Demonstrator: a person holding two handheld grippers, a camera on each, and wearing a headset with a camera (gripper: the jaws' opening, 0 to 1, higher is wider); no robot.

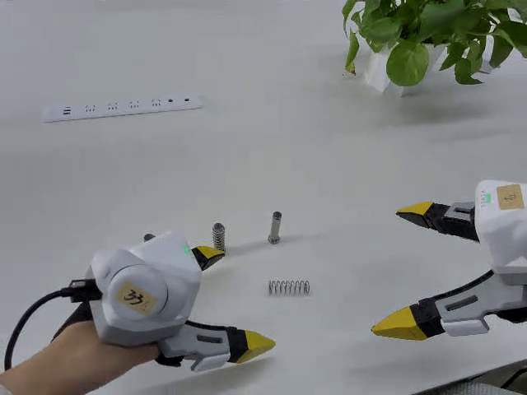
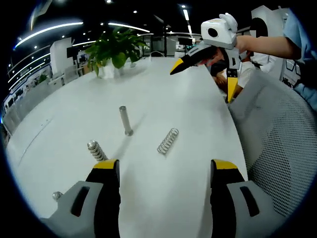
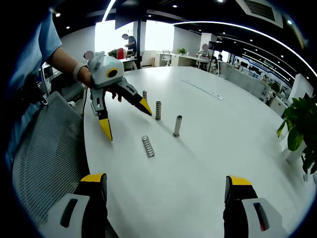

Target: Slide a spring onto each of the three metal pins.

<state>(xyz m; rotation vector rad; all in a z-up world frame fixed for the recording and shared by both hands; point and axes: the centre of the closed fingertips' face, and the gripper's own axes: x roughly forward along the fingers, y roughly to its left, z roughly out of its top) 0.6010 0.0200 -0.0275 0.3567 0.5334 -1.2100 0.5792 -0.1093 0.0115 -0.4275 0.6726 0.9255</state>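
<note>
A bare metal pin (image 1: 275, 228) (image 2: 124, 120) (image 3: 177, 126) stands upright mid-table. To its left a second pin (image 1: 218, 236) (image 2: 97, 150) (image 3: 158, 110) carries a spring. A third pin (image 1: 148, 237) (image 2: 58, 196) peeks from behind my left gripper; whether it carries a spring I cannot tell. A loose spring (image 1: 289, 286) (image 2: 168, 141) (image 3: 148, 146) lies flat in front of the bare pin. My left gripper (image 1: 235, 300) (image 2: 166, 164) (image 3: 128, 122) is open and empty, left of the loose spring. My right gripper (image 1: 402, 268) (image 3: 166, 178) (image 2: 203, 82) is open and empty, well to the right.
A white power strip (image 1: 123, 107) lies at the back left. A potted plant (image 1: 428, 37) stands at the back right. A mesh chair (image 2: 277, 129) (image 3: 44, 148) sits at the near table edge.
</note>
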